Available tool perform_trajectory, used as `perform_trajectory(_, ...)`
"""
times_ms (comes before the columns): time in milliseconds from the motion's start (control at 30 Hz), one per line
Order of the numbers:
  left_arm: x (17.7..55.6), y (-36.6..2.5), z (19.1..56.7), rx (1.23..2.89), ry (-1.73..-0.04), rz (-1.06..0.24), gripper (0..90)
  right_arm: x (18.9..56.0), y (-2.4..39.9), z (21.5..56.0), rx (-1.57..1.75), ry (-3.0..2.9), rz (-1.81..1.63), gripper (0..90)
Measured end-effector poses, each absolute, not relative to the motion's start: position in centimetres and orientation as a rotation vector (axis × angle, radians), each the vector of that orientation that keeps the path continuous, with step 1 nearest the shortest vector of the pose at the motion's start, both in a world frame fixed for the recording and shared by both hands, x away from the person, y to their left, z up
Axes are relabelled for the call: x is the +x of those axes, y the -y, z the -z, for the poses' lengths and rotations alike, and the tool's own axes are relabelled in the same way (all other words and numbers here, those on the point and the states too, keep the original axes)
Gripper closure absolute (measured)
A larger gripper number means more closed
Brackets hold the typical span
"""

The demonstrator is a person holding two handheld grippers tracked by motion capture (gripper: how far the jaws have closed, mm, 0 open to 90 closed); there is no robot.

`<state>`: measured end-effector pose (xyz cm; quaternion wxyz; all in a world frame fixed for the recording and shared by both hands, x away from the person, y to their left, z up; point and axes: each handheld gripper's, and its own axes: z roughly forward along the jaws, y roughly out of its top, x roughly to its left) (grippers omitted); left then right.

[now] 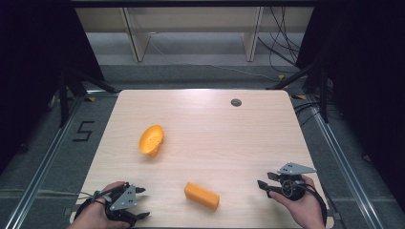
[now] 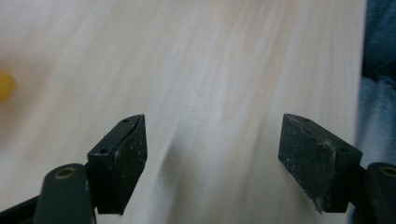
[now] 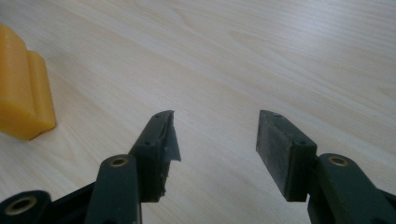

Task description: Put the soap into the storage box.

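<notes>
At table's near corners, left tool and right tool, both agape, inward-pointing.

The place reads as a lab or recording rig, not a home. A pale wood-grain table stands alone on grey carpet, flanked by metal floor rails at 9 and 3 o'clock. Black curtains close off both sides, with dark stand legs in front of them. A taped number 5 marks the floor at 9 o'clock. Loose black cables trail at 1 o'clock, beside light wooden frame legs at 12 o'clock.
</notes>
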<state>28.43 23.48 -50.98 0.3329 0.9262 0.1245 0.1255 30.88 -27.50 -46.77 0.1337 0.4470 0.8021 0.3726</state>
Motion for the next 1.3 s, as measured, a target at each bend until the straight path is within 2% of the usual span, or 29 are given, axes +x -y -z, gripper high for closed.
perform_trajectory(100,28.7,-22.9,50.7,2.454,-0.313,-0.277,23.0,30.9,27.5,46.9,1.261,-2.334,-1.070,47.2)
perform_trajectory(267,28.9,-22.0,49.6,2.463,-0.311,-0.291,26.8,30.8,27.4,46.9,1.303,-2.336,-1.094,47.2)
perform_trajectory(400,29.6,-20.3,47.2,2.474,-0.215,-0.264,28.7,31.0,27.5,46.9,1.261,-2.342,-1.068,47.2)
perform_trajectory(433,30.1,-19.7,46.3,2.513,-0.147,-0.252,28.9,30.8,27.2,46.9,1.295,-2.350,-1.080,47.2)
perform_trajectory(567,31.1,-18.0,45.1,2.545,-0.074,-0.218,30.3,30.8,27.2,46.9,1.266,-2.343,-1.076,47.2)
perform_trajectory(600,31.3,-17.3,44.7,2.553,-0.095,-0.147,37.3,30.8,27.2,46.9,1.285,-2.348,-1.081,47.2)
perform_trajectory(667,31.6,-16.4,44.0,2.553,-0.113,-0.086,44.4,30.8,27.3,46.9,1.273,-2.340,-1.072,47.2)
perform_trajectory(733,31.9,-15.4,43.4,2.584,-0.043,-0.103,46.4,30.8,27.3,46.9,1.281,-2.345,-1.084,47.2)
perform_trajectory(900,32.7,-13.8,42.9,2.616,0.003,-0.104,43.7,30.7,27.3,47.0,1.291,-2.343,-1.099,47.2)
perform_trajectory(1033,33.0,-12.2,42.6,2.659,0.040,-0.159,34.0,30.7,27.3,46.9,1.266,-2.350,-1.074,47.2)
perform_trajectory(1200,33.5,-9.9,42.9,2.725,0.156,-0.182,27.3,30.7,27.3,46.9,1.267,-2.350,-1.075,47.2)
perform_trajectory(1300,33.7,-8.8,43.1,2.745,0.223,-0.183,26.6,30.7,27.3,46.9,1.290,-2.345,-1.078,47.2)
